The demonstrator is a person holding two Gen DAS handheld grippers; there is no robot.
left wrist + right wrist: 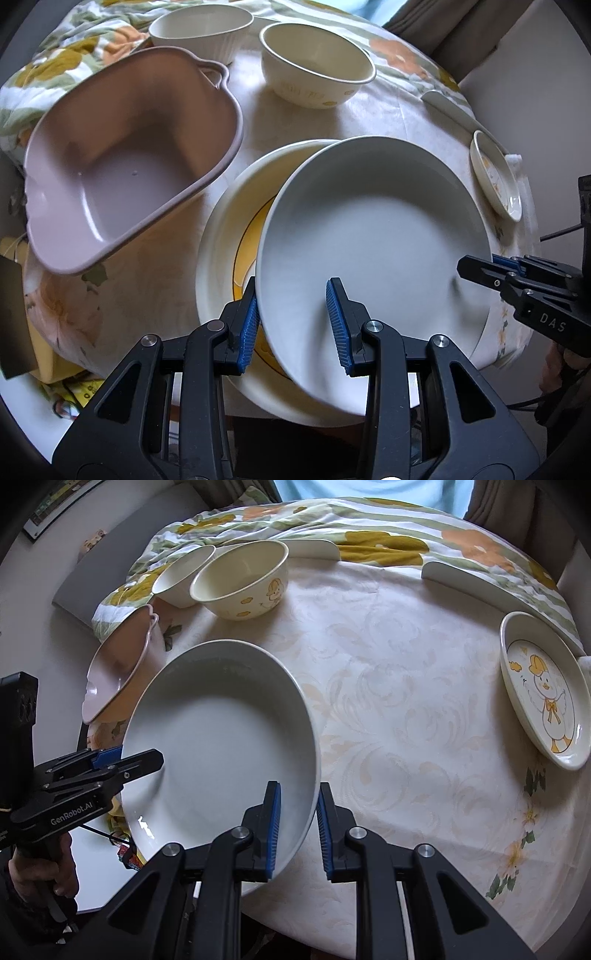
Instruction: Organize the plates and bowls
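A plain white deep plate (373, 240) lies tilted on top of a larger cream plate with a yellow ring (221, 258) near the table's front edge. My left gripper (291, 325) straddles its near rim, with a wide gap between the jaws. My right gripper (298, 827) straddles the same plate's (221, 738) right rim with a narrower gap; it also shows in the left wrist view (476, 267). A pink handled bowl (125, 162) sits left. A ribbed white bowl (201, 27) and a cream duck bowl (317, 62) stand at the back.
A small duck-print dish (546, 690) sits at the table's right edge. A floral cloth (332, 520) is bunched along the back of the round table (406, 701). The left gripper also shows in the right wrist view (122, 760).
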